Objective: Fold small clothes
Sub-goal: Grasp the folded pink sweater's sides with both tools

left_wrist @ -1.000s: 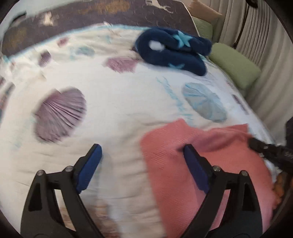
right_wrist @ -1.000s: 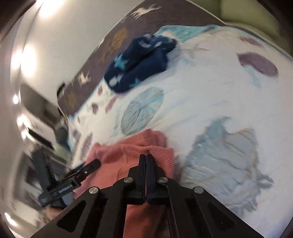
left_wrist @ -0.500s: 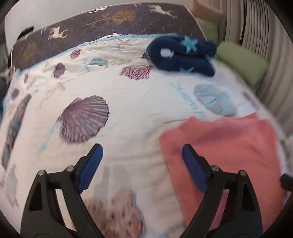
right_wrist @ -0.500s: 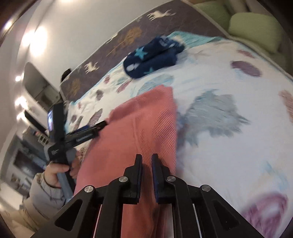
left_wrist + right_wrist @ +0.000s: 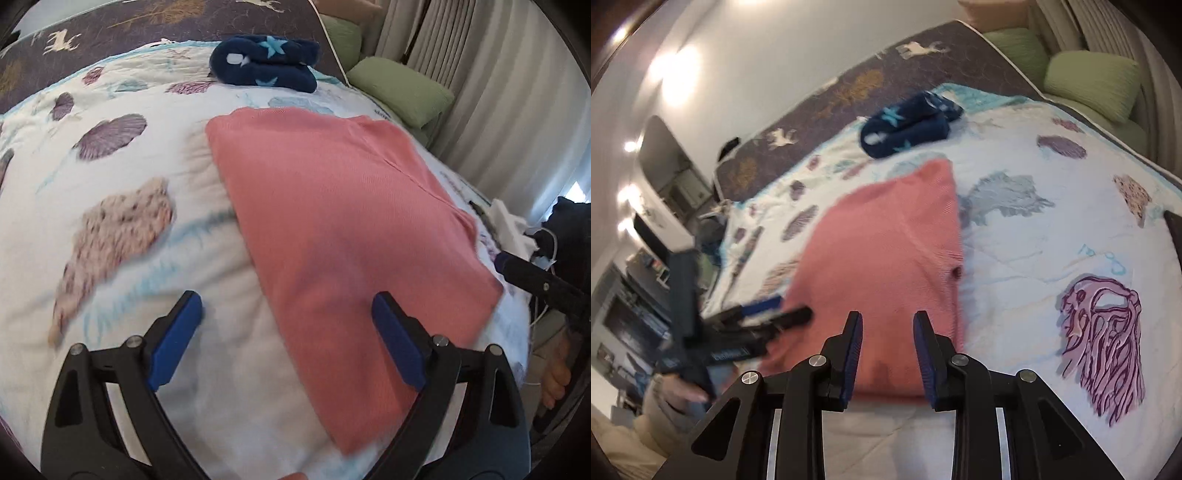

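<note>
Your left gripper (image 5: 286,319) is wide open and empty, with the folded pink garment (image 5: 340,221) under its right finger. Your right gripper (image 5: 888,345) is part open, also empty, the garment just ahead between its fingers. Navy star-print fleece (image 5: 266,62) lies far beyond.

Lettering on the left gripper (image 5: 775,314) is too blurred to read

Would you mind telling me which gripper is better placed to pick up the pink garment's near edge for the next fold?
Probably the right gripper: its open fingers straddle the pink garment's near edge. The left gripper sits wide open, half over bare quilt.
</note>
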